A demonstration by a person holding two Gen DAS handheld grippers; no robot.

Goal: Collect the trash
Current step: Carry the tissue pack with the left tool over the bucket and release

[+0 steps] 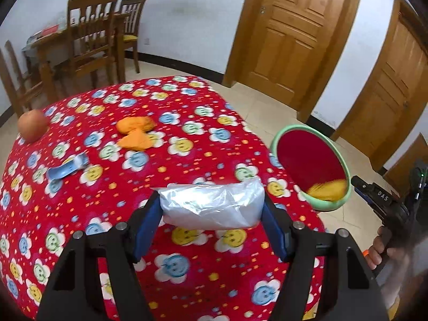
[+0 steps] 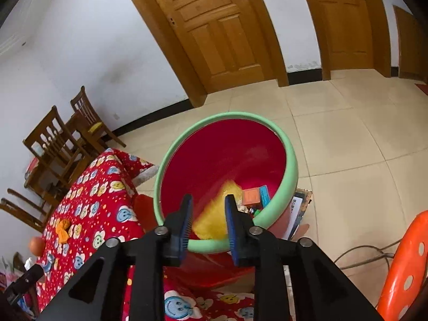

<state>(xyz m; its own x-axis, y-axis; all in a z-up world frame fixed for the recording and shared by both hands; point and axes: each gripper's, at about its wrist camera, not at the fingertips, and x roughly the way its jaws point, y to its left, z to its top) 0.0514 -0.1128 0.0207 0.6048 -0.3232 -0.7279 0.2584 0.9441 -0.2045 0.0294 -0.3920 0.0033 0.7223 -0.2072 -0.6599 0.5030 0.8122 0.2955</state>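
Note:
My left gripper (image 1: 211, 206) is shut on a clear crumpled plastic bag (image 1: 214, 204) and holds it just above the red flowered tablecloth (image 1: 187, 165). My right gripper (image 2: 208, 208) is open and empty above the red bin with a green rim (image 2: 227, 176). A blurred yellow peel (image 2: 214, 219) is falling inside the bin, beside an orange box (image 2: 251, 196). The bin (image 1: 311, 169) also shows at the table's right edge in the left wrist view. Orange peels (image 1: 136, 132) and a blue wrapper (image 1: 68, 167) lie on the table.
An apple (image 1: 33, 125) sits at the table's far left edge. Wooden chairs (image 1: 91, 37) and a dining table stand by the far wall. An orange plastic stool (image 2: 406, 267) and a cable are on the floor right of the bin. Wooden doors (image 1: 289, 34) stand behind.

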